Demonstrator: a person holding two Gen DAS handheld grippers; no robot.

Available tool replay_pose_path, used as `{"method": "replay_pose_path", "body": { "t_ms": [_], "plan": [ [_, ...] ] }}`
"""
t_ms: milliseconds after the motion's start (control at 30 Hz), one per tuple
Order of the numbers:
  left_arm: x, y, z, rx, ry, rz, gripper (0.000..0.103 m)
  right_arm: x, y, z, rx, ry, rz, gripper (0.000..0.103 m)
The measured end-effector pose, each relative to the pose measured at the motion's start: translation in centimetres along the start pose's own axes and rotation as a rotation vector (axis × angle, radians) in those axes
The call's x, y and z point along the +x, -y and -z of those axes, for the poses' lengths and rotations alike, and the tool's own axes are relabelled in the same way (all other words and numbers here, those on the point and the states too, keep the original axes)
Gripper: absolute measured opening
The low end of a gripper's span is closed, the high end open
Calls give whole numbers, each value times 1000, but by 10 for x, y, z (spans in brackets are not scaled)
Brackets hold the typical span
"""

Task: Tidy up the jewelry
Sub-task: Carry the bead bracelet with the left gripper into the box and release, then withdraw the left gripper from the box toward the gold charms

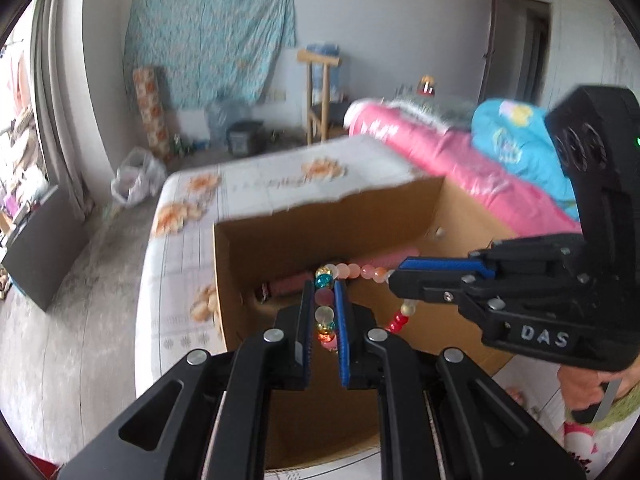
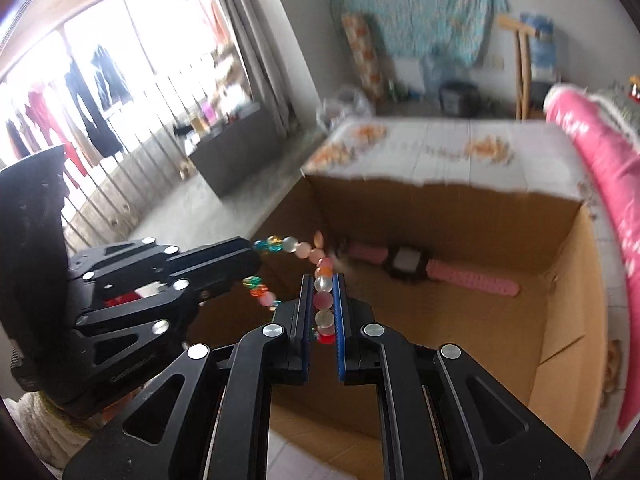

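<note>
A beaded bracelet [image 1: 362, 270] of pink, clear, teal and orange beads hangs between both grippers above an open cardboard box [image 1: 460, 216]. My left gripper [image 1: 325, 286] is shut on one side of the bracelet. My right gripper [image 1: 394, 278] comes in from the right and is shut on the other side. In the right wrist view my right gripper [image 2: 323, 280] pinches the bracelet [image 2: 304, 249], and my left gripper [image 2: 256, 254] holds its far end at left. A pink-strapped watch [image 2: 472, 278] lies on the floor of the box [image 2: 568, 320].
The box stands on a bed with a white flower-print sheet [image 1: 256, 188]. A pink quilt [image 1: 448, 152] and a blue pillow [image 1: 516, 136] lie at the right. A wooden chair [image 1: 320, 92], a dark bin [image 1: 244, 136] and a window [image 2: 100, 60] are beyond.
</note>
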State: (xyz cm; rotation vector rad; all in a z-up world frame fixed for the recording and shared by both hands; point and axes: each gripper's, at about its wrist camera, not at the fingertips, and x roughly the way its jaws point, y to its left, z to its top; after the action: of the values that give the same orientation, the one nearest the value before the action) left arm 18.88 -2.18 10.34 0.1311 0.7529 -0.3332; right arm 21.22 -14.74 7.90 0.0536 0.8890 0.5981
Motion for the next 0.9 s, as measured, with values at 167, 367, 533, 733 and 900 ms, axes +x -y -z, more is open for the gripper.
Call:
{"method": "replay_pose_path", "body": {
  "t_ms": [167,367,533,733,900],
  "plan": [
    [33,-5,5,16,-75,-48,10,38,14,-4,38,-138,12,12],
    [37,-13,1,13,-45,-91,14,35,22,-10,56,-119,12,15],
    [17,-17,1,0,18,-113,24,0,27,-6,42,-19,52,18],
    [-13,-38,17,-101,68,-125,74,-72,58,11,50,175,243,49],
    [-2,-64,45,-295,-39,-7,80,-99,114,43,209,204,338,62]
  ]
}}
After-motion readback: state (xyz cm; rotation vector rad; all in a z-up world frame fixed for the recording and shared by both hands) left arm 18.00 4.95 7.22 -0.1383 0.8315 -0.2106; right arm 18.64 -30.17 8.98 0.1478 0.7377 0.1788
